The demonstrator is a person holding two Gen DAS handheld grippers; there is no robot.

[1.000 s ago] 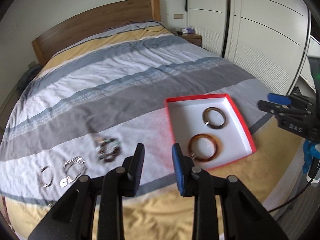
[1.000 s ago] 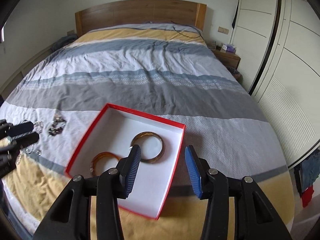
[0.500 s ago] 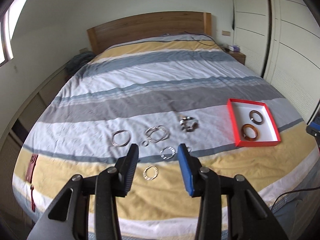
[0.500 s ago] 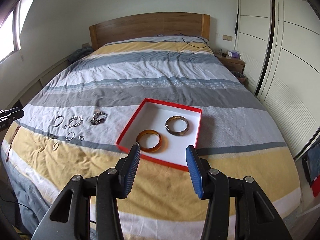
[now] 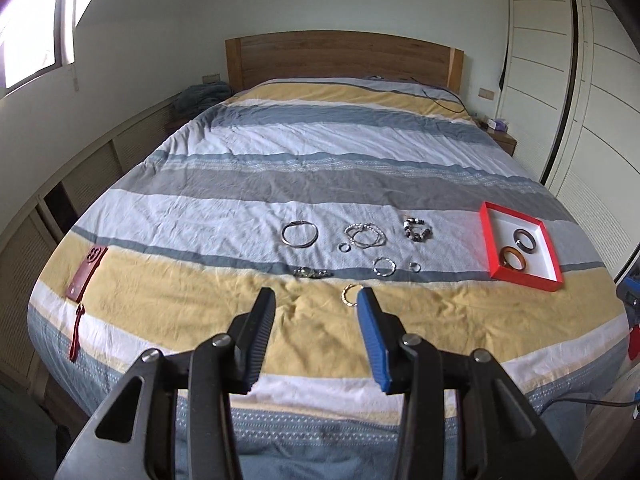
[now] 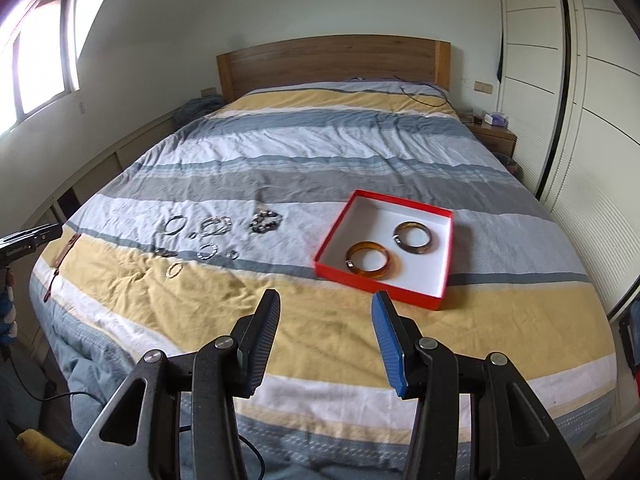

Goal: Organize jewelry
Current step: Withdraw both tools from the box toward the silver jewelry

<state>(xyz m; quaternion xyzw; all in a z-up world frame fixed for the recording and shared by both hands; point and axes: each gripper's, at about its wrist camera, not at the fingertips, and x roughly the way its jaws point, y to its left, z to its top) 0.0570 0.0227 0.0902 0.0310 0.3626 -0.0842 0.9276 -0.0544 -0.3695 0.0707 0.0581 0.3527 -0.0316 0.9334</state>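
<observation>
- The left gripper hangs above the bed's near edge, fingers spread wide with nothing between them; a small gold ring lies just past its blue fingertip.
- Beyond, mid-frame, loose pieces are scattered on the striped bedspread: a silver bangle, a beaded bracelet, and thin hoops.
- The right gripper is likewise wide open and empty, low in its frame over the yellow stripe.
- Past its blue finger sits the red box, holding an amber bangle and a dark brown bangle side by side.
- A wooden headboard stands at the far wall, with white wardrobe doors at right.
</observation>
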